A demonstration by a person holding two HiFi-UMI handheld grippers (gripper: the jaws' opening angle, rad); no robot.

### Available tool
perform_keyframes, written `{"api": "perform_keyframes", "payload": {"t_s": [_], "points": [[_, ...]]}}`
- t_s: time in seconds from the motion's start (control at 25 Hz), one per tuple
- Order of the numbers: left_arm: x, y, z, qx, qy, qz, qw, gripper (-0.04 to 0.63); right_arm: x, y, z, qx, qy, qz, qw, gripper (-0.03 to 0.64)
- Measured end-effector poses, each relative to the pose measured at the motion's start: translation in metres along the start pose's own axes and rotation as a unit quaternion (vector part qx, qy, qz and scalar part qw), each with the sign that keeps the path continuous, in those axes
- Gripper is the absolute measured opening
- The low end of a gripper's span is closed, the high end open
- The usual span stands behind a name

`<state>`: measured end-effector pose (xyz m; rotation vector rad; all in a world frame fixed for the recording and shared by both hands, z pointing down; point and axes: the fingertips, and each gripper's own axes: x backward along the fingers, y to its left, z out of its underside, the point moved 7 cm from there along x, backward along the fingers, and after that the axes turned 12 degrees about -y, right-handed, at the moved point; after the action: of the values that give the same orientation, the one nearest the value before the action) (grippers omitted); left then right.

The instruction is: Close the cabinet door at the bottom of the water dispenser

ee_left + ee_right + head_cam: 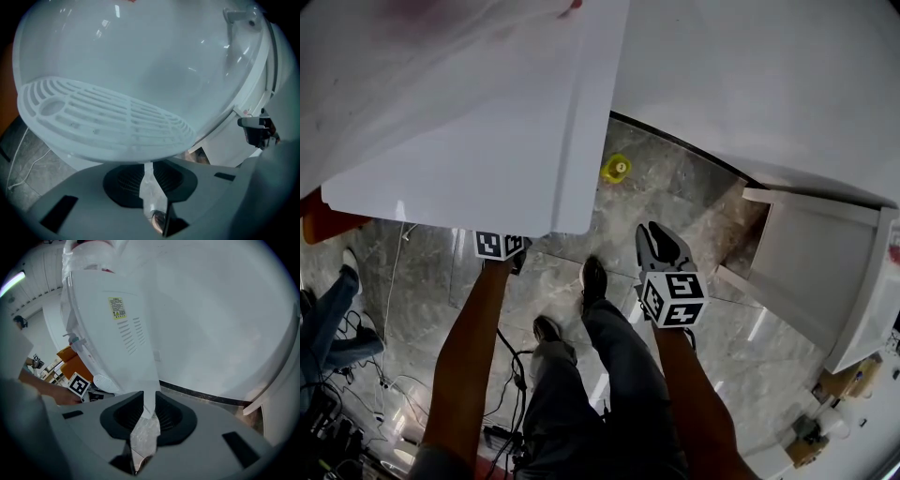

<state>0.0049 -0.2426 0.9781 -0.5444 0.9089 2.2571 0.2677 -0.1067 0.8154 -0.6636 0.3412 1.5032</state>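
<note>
Grey left claw (149, 171) gapes narrowly, empty, just under white drip tray (103, 122).

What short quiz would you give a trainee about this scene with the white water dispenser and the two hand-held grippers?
1. Multiple choice: the small round thing on the grey marble floor is A red, B yellow or C blue?
2. True or false: the right gripper is clamped on the tall white plastic water dispenser.
3. Short answer: which gripper's view looks straight at the white slotted drip tray?

Key
1. B.
2. False: its jaws stand slightly apart with nothing between them.
3. The left gripper.
</note>
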Motion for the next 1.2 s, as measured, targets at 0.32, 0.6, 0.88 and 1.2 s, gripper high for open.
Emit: {"api": "perform_keyframes", "payload": {"t_s": [0.32,0.6,0.88,1.2], "points": [[0.023,-0.008,0.002,0.017,0.031,0.002,0.9994,0.071,0.003,0.012,-0.014,0.005,0.001,-0.008,1.0,0.097],[0.081,-0.025,-0.015,0.025,0.026,-0.005,0.9993,0.071,0.018,0.039,-0.051,0.006,-0.014,-0.027,1.0,0.095],[0.155,-0.056,-0.059,0.02,-0.02,-0.005,0.9996,0.071,0.052,0.068,-0.097,0.007,-0.04,-0.043,0.998,0.092],[0.261,-0.1,-0.15,-0.017,-0.107,0.014,0.994,0.071,0.095,0.11,-0.161,0.031,-0.077,-0.078,0.994,0.064]]}}
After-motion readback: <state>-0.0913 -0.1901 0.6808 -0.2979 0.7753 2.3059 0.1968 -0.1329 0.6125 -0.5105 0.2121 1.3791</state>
